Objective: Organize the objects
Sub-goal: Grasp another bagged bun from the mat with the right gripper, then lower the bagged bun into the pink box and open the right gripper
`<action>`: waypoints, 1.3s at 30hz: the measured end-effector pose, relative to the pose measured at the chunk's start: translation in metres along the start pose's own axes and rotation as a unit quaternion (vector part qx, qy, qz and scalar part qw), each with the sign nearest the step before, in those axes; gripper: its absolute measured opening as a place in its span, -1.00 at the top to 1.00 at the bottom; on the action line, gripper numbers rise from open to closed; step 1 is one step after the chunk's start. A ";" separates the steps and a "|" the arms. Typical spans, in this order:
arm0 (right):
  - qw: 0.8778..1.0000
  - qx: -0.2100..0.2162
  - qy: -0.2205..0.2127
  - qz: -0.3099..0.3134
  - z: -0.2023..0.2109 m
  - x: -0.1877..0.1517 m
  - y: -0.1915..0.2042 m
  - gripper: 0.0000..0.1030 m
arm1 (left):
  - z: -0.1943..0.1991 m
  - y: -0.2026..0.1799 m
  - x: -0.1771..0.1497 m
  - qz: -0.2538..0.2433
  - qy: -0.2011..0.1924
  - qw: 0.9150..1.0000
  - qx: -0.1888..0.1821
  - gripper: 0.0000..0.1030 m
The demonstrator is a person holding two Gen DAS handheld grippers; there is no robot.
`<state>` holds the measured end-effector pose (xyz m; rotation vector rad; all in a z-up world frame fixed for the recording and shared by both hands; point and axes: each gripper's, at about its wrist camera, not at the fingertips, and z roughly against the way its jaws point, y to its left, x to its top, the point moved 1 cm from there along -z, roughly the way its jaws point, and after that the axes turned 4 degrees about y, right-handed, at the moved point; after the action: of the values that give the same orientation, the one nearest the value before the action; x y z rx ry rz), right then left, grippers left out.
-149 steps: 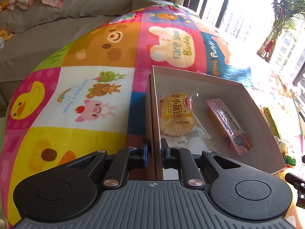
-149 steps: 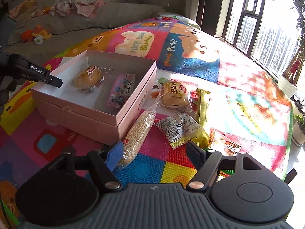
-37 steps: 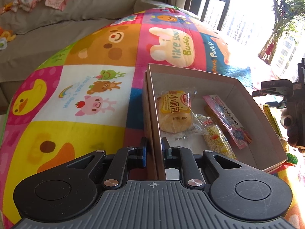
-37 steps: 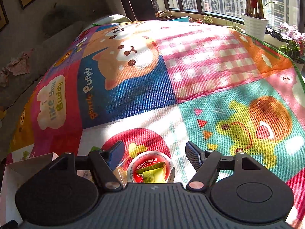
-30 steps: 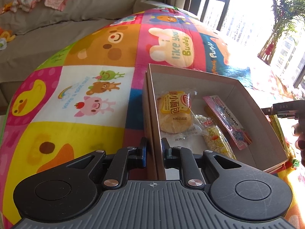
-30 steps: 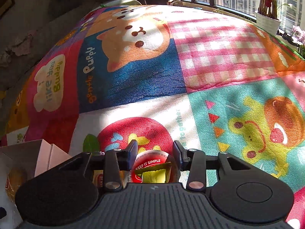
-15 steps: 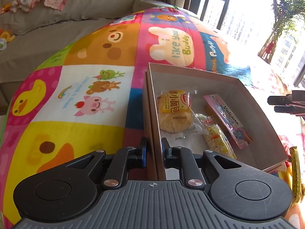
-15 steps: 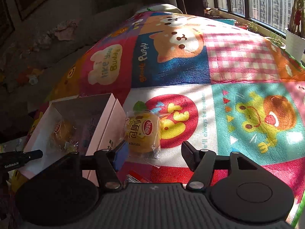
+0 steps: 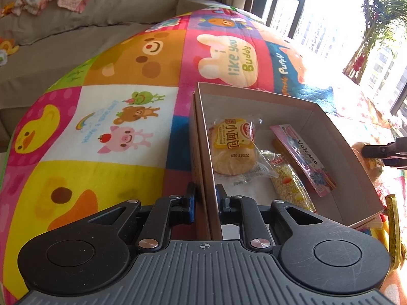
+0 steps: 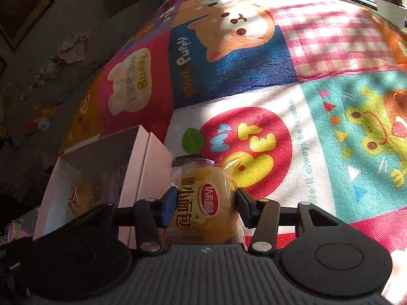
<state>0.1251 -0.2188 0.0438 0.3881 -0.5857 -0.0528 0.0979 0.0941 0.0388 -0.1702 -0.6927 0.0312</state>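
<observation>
My left gripper [image 9: 205,200] is shut on the near wall of the pink cardboard box [image 9: 330,127]. In the box lie a wrapped bun [image 9: 232,150], a rice snack bag [image 9: 288,186] and a pink Volcano packet [image 9: 304,158]. My right gripper [image 10: 204,203] is shut on a second wrapped yellow bun [image 10: 203,200], held just right of the box [image 10: 152,162]. The right gripper's tip also shows at the right edge of the left wrist view [image 9: 384,151].
The box stands on a colourful cartoon play mat [image 9: 122,122]. A grey sofa with clothes [image 9: 63,7] lies behind. A yellow snack packet [image 9: 393,228] lies right of the box. Windows and a plant [image 9: 374,25] are at the far right.
My right gripper has closed on the yellow bun and lifted it beside the box. Since five seconds ago the rice snack bag has come to lie in the box. The left gripper has not moved.
</observation>
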 end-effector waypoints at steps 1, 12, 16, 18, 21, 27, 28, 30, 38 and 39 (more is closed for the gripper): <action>1.000 0.000 -0.007 0.002 0.012 -0.004 0.002 0.05 | 0.000 0.000 0.000 -0.001 0.000 1.000 0.000 0.66; 0.997 0.010 -0.007 0.074 0.131 -0.120 0.049 0.05 | 0.000 -0.001 -0.002 0.004 -0.001 1.000 0.000 0.66; 0.993 0.028 0.028 0.115 0.128 -0.163 0.079 0.05 | 0.000 -0.002 -0.002 0.003 0.001 1.000 0.004 0.67; 0.989 0.044 0.043 0.137 0.125 -0.176 0.098 0.05 | 0.001 -0.002 -0.001 0.004 0.002 1.000 0.006 0.67; 0.984 0.080 0.034 0.157 0.130 -0.177 0.125 0.05 | 0.001 -0.002 -0.001 0.006 0.003 1.000 0.005 0.67; 0.979 0.122 -0.040 0.156 0.146 -0.130 0.168 0.05 | 0.001 -0.002 -0.001 0.007 0.003 1.000 0.003 0.67; 0.979 0.131 -0.046 0.148 0.146 -0.123 0.172 0.05 | 0.001 -0.001 -0.001 0.009 0.004 1.000 0.002 0.66; 0.979 0.139 -0.063 0.136 0.143 -0.106 0.181 0.05 | 0.001 0.000 -0.002 0.014 0.004 1.000 -0.002 0.66; 0.989 0.081 -0.092 0.087 0.098 -0.071 0.181 0.05 | 0.002 0.002 -0.002 0.018 0.004 1.000 -0.007 0.64; 0.990 0.075 -0.087 0.082 0.089 -0.068 0.180 0.05 | 0.002 0.002 -0.002 0.018 0.004 1.000 -0.007 0.64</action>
<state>0.0084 -0.0720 0.1422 0.4824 -0.7946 0.1175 0.0953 0.0957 0.0385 -0.1964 -0.6811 0.0590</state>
